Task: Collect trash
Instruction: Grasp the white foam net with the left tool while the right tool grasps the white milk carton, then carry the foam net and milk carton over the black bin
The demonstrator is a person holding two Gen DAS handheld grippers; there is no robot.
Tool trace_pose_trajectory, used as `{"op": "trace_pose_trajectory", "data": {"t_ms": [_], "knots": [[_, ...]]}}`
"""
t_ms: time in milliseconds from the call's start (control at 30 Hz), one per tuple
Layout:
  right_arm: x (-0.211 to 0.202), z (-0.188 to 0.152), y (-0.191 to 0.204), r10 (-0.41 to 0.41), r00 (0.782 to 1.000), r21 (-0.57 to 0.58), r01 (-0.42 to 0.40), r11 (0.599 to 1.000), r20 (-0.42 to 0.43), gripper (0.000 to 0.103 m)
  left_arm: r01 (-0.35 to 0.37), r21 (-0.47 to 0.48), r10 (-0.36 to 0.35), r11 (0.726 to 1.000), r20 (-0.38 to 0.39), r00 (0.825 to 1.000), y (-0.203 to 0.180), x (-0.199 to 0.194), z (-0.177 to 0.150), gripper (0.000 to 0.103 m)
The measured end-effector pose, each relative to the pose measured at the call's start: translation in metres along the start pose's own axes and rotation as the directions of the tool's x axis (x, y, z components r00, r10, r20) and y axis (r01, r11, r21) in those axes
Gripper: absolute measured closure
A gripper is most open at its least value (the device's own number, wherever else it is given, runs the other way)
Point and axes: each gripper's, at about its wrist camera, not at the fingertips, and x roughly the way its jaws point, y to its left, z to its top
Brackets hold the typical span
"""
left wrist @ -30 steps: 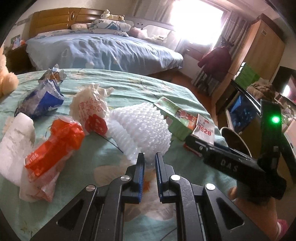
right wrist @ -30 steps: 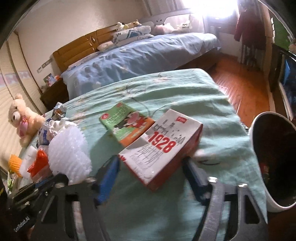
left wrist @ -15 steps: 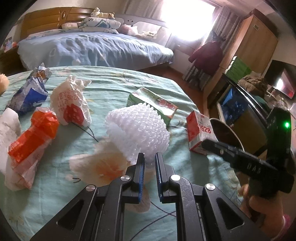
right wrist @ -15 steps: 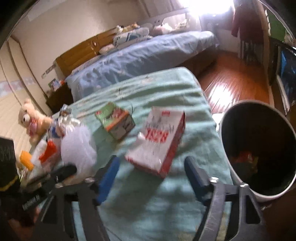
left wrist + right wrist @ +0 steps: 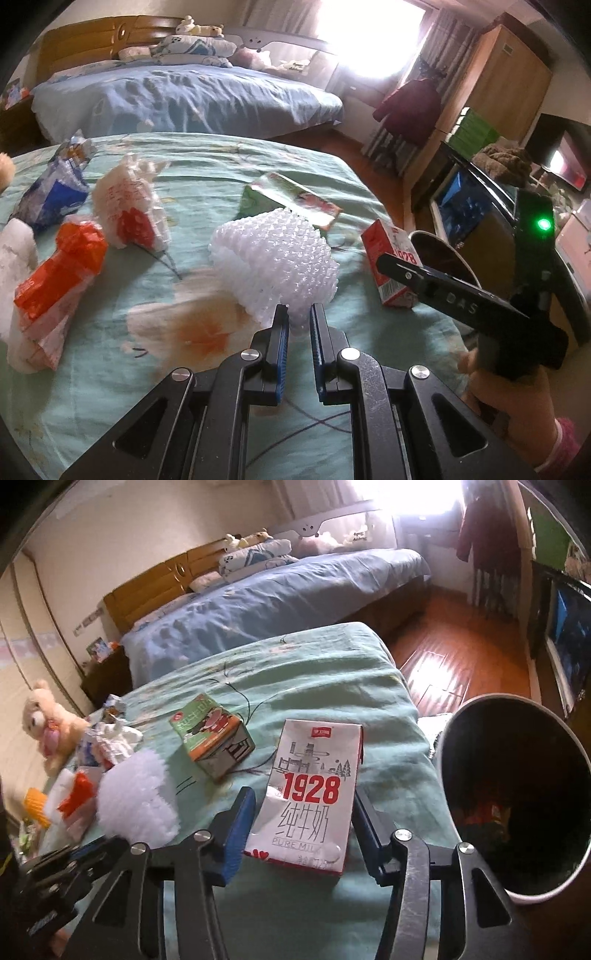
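Pinched between the nearly closed jaws of the left gripper is the lower edge of a white foam net, which is held just above the green bedspread. By contrast, the jaws of the right gripper are spread wide on either side of a milk carton marked "1928" and "PURE MILK"; the carton is seen lying between the blue pads, though whether it is touched by them cannot be told from the right wrist view. In the left wrist view the same carton is seen at the right edge of the bedspread, partly hidden by the right gripper's black body.

A green carton is seen lying tilted on the bedspread beyond the milk carton. A dark trash bin is placed beside the bed's edge, just right of the right gripper, and something red is visible at its bottom.

Further to the left, an orange wrapper, a white-and-red crumpled bag and a blue-and-silver packet are spread across the bedspread. A teddy bear is propped at the far left. A blue bed is seen behind.
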Motion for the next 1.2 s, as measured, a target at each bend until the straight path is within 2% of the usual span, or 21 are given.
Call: {"op": "trace_pose_trajectory", "data": {"t_ms": [200,500,833,1200], "knots": [[-0.027,-0.008,-0.017,0.043,0.999,0.024,-0.044,0.999,0.026,0.051,0.024,0.044,-0.024,0.999,-0.014,1.000,-0.024,0.006,0.000,0.093],[-0.061,-0.010,-0.054,0.028,0.996,0.084,-0.035,0.996,0.081,0.051,0.066,0.115,-0.063,0.991,-0.030,0.998,-0.060,0.018,0.007,0.093],[-0.075,-0.015,-0.103,-0.004,0.995,0.169,-0.013,0.986,0.097,0.051,0.102,0.190,-0.092,0.977,-0.058,0.994,-0.095,0.044,0.017,0.093],[-0.078,-0.012,-0.137,-0.028,0.995,0.211,0.007,0.977,0.099,0.051,0.130,0.252,-0.109,0.959,-0.097,0.989,-0.134,0.080,0.028,0.093]]}}
